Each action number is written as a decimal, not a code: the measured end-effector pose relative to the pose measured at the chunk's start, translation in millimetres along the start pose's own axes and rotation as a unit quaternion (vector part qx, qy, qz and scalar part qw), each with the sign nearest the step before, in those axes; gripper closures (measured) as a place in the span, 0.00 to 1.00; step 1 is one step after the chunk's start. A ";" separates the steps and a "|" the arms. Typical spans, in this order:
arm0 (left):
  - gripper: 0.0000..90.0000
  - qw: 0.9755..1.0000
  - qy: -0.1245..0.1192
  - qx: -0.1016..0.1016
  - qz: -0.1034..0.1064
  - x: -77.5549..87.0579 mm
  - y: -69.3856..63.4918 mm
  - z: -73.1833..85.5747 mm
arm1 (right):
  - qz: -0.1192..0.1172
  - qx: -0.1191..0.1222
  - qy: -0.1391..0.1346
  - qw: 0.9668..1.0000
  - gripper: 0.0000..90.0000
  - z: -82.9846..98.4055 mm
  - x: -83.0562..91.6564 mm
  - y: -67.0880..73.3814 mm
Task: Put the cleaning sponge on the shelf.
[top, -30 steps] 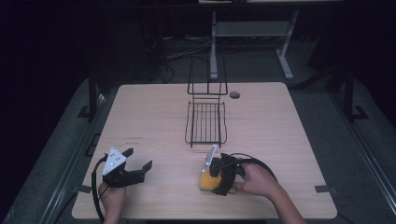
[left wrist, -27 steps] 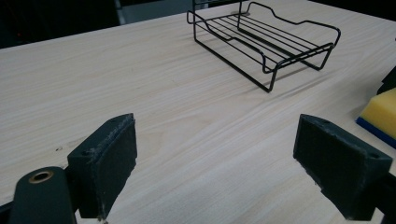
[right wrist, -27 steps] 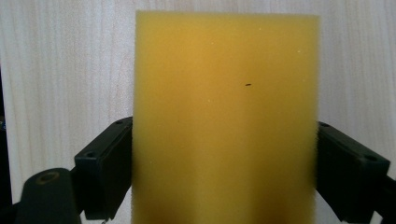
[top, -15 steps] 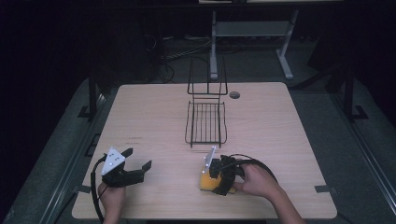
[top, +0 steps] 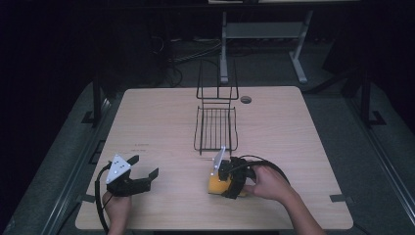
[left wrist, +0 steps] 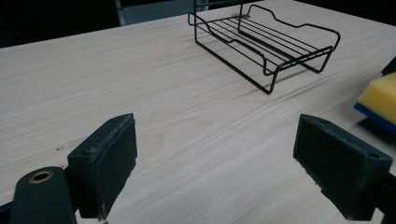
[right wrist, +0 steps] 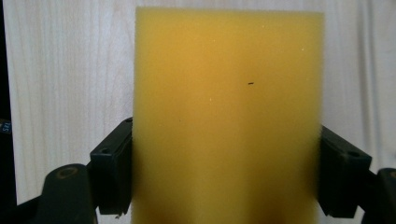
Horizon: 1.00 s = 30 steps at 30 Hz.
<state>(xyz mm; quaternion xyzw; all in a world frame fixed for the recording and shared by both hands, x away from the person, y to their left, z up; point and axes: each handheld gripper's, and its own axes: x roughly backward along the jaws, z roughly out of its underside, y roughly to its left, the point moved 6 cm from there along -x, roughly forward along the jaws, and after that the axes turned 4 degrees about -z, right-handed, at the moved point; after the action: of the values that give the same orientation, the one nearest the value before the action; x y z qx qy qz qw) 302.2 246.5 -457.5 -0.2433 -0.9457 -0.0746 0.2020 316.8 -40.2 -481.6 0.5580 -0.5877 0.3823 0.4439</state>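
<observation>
A black wire rack (top: 216, 125) with a flat slatted tray and an upright wire frame at its far end stands on the light wooden bench (top: 147, 117). I use this rack as the landmark.

The yellow rectangular foam sponge (top: 215, 183) is on the near side of the rack, a little toward the person's right, and it rests on the bench. In the left gripper view the sponge (left wrist: 380, 97) shows a blue layer under the yellow foam, and it sits near the rack (left wrist: 266, 39) but apart from it.

The right gripper (top: 222, 181) is at the sponge, with the person's right hand (top: 268, 183) behind it. In the right gripper view the two black fingers (right wrist: 110, 170) press against both sides of the sponge (right wrist: 228, 116), so this gripper is closed on the sponge. The yellow face covers the middle of that view, and the pale wood is seen at both sides.

The left gripper (top: 146, 168) is on the near side of the rack, well toward the person's left, held by the left hand (top: 117, 208). Its fingers (left wrist: 103, 164) are spread wide apart with nothing between them, only bare wood. A grey three-cornered plate (top: 118, 165) is on top of it.

A small round dark hole (top: 245, 100) is in the bench, just to the right of the rack's upright frame.
</observation>
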 end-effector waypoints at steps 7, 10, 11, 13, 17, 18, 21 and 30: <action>0.14 1.000 0.000 -0.001 0.002 -0.4 -1.4 -0.2 | -0.004 0.003 -0.005 1.000 0.24 -6.8 8.8 -6.4; 0.14 1.000 0.000 -0.001 0.002 -0.4 -1.5 -0.4 | -0.005 0.002 -0.009 1.000 0.24 -8.9 13.0 -10.7; 0.14 1.000 -0.001 0.000 0.002 -0.3 -1.4 -0.4 | -0.006 0.002 -0.009 1.000 0.24 -9.3 14.2 -11.9; 0.14 1.000 -0.001 0.000 0.002 -0.2 -1.0 -0.4 | -0.003 0.003 -0.006 1.000 0.24 -10.1 15.9 -15.2; 0.14 1.000 -0.001 0.000 0.002 -0.5 -1.0 -0.5 | -0.005 0.003 -0.004 1.000 0.24 -12.5 18.9 -21.4; 0.14 1.000 -0.001 0.000 0.002 -0.5 -1.3 -0.6 | -0.004 0.003 -0.003 1.000 0.24 -13.2 19.8 -23.1; 0.14 1.000 -0.001 0.000 0.003 -0.7 -1.8 -0.6 | -0.004 0.003 -0.001 1.000 0.24 -15.5 21.8 -27.9; 0.14 1.000 -0.003 -0.001 0.005 -1.1 -2.9 -1.1 | -0.002 0.004 0.003 1.000 0.24 -23.2 26.6 -41.4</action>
<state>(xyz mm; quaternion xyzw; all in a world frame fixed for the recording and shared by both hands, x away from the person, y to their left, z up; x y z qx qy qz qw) 302.1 243.2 -457.1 -0.2483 -0.9450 -0.0738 0.1995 360.6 -30.2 -451.0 0.5597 -0.5840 0.3856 0.4439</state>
